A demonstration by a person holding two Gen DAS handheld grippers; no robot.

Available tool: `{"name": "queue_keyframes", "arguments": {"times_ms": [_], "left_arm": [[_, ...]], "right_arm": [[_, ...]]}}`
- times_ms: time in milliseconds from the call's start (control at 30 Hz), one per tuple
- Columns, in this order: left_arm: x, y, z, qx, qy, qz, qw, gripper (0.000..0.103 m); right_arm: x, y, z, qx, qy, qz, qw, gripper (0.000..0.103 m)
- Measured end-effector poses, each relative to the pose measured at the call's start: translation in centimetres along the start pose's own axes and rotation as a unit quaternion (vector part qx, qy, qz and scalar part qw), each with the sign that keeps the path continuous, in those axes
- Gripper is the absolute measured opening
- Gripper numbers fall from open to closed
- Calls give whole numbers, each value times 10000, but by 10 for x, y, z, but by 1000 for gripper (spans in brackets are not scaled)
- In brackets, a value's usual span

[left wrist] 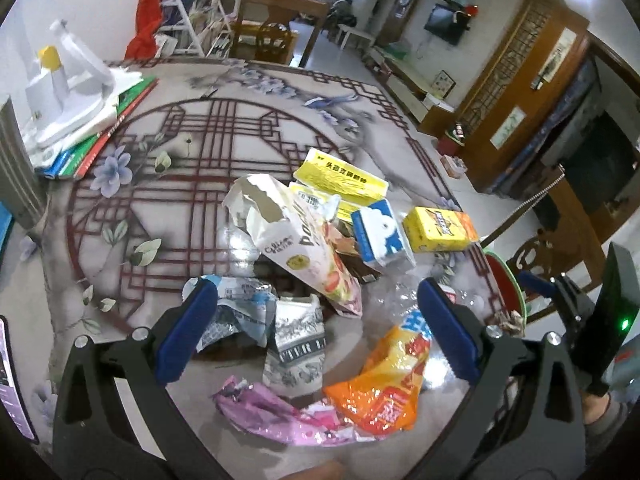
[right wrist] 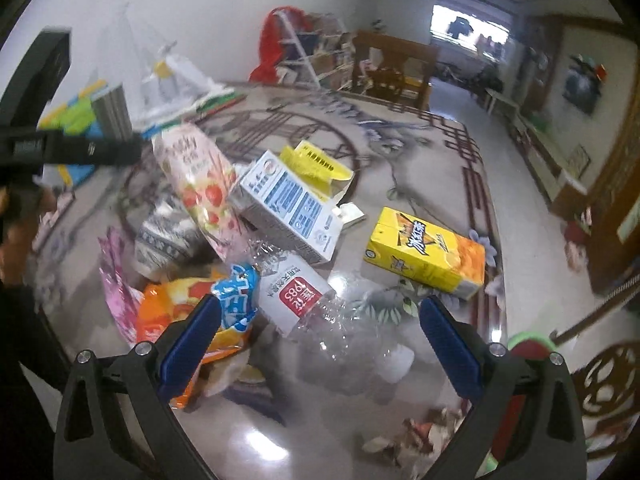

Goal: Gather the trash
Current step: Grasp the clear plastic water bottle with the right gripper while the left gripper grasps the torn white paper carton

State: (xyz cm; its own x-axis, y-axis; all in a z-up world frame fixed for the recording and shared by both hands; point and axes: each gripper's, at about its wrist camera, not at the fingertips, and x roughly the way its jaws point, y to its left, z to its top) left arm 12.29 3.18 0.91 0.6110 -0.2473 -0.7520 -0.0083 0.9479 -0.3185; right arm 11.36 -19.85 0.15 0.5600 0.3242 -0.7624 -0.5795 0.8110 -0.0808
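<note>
Nearest to us, the right gripper point(right wrist: 320, 328) is spread wide and holds nothing. Just ahead of it, between its fingers, lies the crushed clear bottle point(right wrist: 320, 300). Its long axis runs slantwise, the label end pointing away and to the left; on this label we read "1983". We judge the right hand is nearer to it. The left gripper point(left wrist: 316, 320) is also spread and empty, above the grey patterned carton point(left wrist: 298, 344). Right of the bottle lies the yellow drink box point(right wrist: 426, 256), its Chinese writing not clear to us. Left of the bottle, a torn bag point(left wrist: 304, 240) shows "Pocky".
</note>
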Motion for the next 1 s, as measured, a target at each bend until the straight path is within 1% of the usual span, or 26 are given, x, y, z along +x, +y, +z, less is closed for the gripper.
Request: {"name": "queue_keyframes", "arguments": {"times_ms": [100, 167, 333, 467, 633, 667, 700, 767, 833, 867, 900, 933, 967, 1000], "left_arm": [[13, 3, 3, -172, 98, -44, 9998, 98], [23, 6, 5, -308, 161, -54, 9994, 98], [43, 8, 10, -435, 268, -44, 9987, 98], [57, 5, 15, -427, 325, -23, 9986, 98], [69, 7, 20, -480, 334, -5, 9983, 98], [72, 7, 20, -462, 331, 45, 9984, 98], [74, 7, 20, -464, 334, 72, 9983, 97], [78, 9, 20, -489, 359, 88, 9981, 94], [82, 10, 19, -467, 411, 103, 9980, 82], [84, 11, 18, -458, 439, 87, 9980, 72], [84, 11, 17, -455, 461, 73, 9979, 67], [85, 11, 17, -449, 470, 60, 9979, 54], [84, 11, 16, -431, 472, 25, 9980, 46], [83, 11, 15, -424, 454, -5, 9981, 42]], "right_arm": [[15, 0, 0, -321, 167, -40, 9993, 96], [23, 1, -2, -553, 276, 31, 9981, 96], [46, 7, -5, -1229, 525, 145, 9909, 96], [61, 6, -5, -1325, 664, 281, 9886, 94], [83, 5, -6, -1450, 902, 381, 9846, 86], [84, 6, -7, -1486, 925, 378, 9838, 78], [87, 8, -9, -1537, 964, 383, 9827, 74], [91, 10, -10, -1582, 1018, 399, 9813, 71], [92, 13, -12, -1651, 1018, 382, 9803, 68], [92, 15, -12, -1667, 1012, 391, 9800, 65], [92, 15, -13, -1661, 1008, 429, 9800, 63], [91, 16, -13, -1660, 985, 436, 9802, 62], [89, 17, -13, -1657, 959, 431, 9805, 60], [88, 17, -12, -1636, 928, 425, 9812, 60]]}}
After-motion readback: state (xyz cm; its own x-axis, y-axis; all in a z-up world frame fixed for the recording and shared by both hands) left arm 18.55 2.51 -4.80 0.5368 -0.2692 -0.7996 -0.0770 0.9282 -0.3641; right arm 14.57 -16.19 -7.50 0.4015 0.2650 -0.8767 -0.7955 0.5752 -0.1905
